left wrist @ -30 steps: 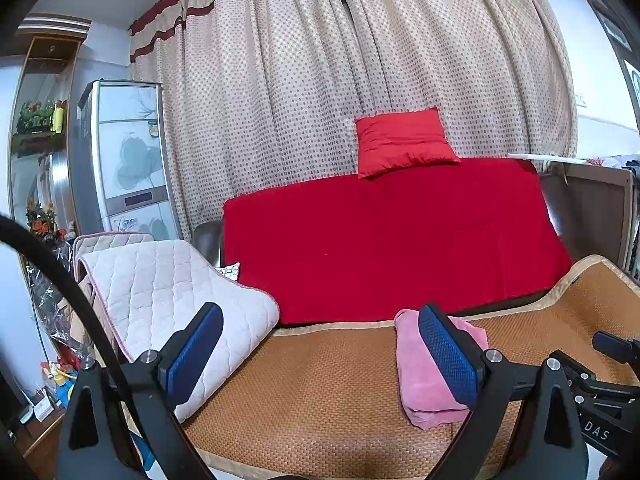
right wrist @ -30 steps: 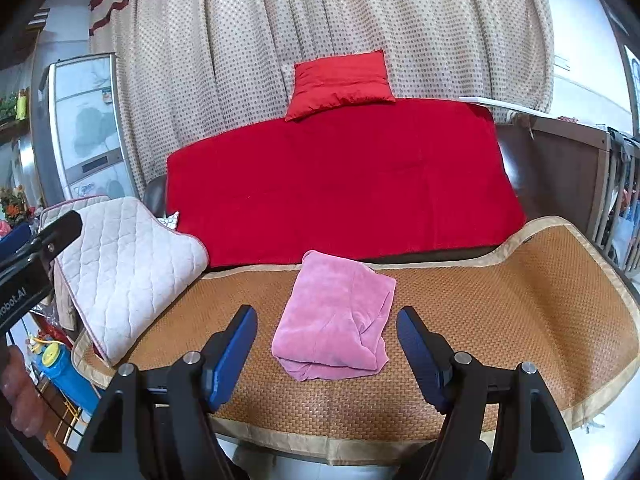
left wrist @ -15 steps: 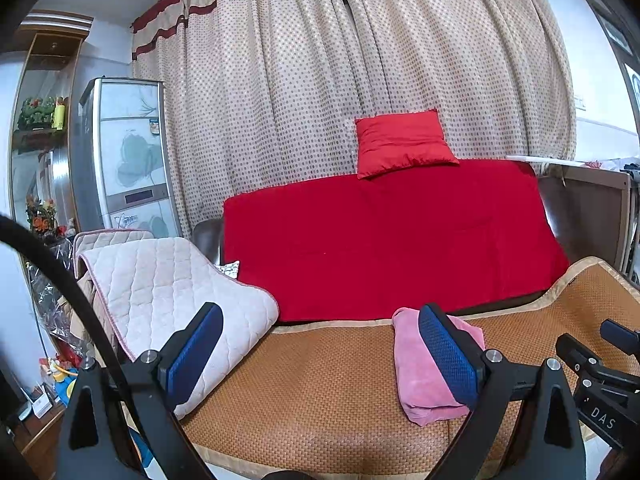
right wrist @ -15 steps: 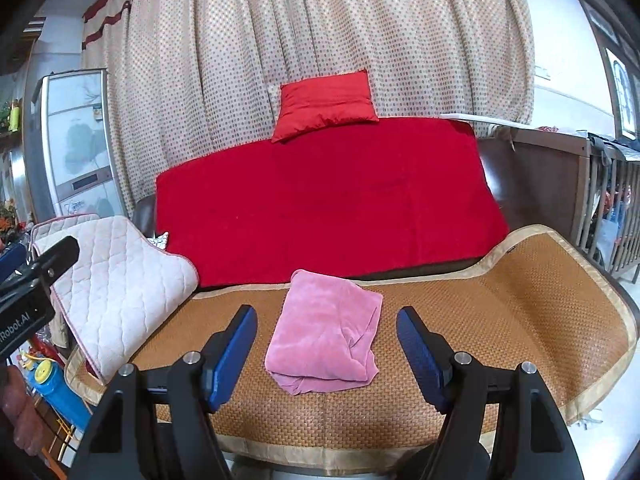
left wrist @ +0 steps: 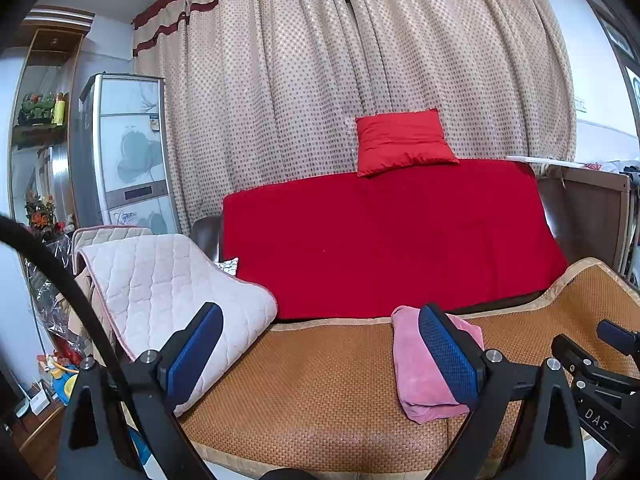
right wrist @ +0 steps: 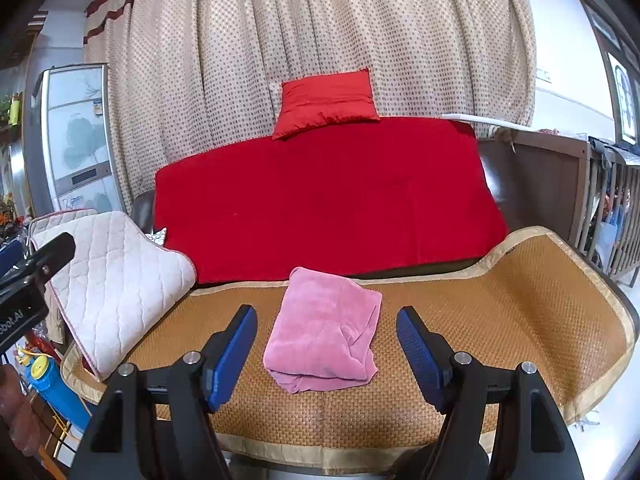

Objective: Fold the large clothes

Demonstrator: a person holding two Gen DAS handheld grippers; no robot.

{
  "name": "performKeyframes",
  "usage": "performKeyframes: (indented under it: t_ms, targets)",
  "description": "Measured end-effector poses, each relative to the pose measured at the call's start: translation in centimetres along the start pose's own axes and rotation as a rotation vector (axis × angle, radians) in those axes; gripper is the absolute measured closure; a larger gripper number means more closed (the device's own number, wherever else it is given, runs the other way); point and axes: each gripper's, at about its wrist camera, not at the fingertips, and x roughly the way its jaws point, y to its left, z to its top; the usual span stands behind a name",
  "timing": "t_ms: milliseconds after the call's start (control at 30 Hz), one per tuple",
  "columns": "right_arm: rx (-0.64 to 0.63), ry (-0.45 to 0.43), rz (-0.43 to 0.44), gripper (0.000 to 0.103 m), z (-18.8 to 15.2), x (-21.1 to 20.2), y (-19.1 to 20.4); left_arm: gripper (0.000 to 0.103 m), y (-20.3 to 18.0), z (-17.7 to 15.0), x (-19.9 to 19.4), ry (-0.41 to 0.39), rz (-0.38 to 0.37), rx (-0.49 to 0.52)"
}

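Observation:
A pink garment (right wrist: 326, 326) lies folded in a compact bundle on the woven brown mat (right wrist: 500, 312) of a sofa seat. In the left wrist view the pink garment (left wrist: 416, 368) shows partly behind my right-hand finger. My left gripper (left wrist: 320, 356) is open and empty, held back from the mat's front edge, to the left of the garment. My right gripper (right wrist: 326, 354) is open and empty, held back in front of the garment, its jaws framing it without touching.
A red blanket (right wrist: 328, 200) covers the sofa back, with a red cushion (right wrist: 326, 100) on top. A quilted white pad (right wrist: 116, 280) drapes over the left armrest. A patterned curtain (right wrist: 320, 20) hangs behind. A cabinet (left wrist: 124, 152) stands at left, and wooden furniture (right wrist: 560, 184) at right.
Both grippers have drawn back and risen a little from the sofa. The garment looks smaller and lies still. Both grippers stay open.

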Motion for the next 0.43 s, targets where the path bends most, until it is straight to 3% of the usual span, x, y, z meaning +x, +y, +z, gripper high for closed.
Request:
performKeyframes:
  t_ms: [433]
  targets:
    - [-0.016,0.038,0.02,0.027,0.0,2.3,0.6,0.005,0.4,-0.3,1.9,0.003,-0.007,-0.014]
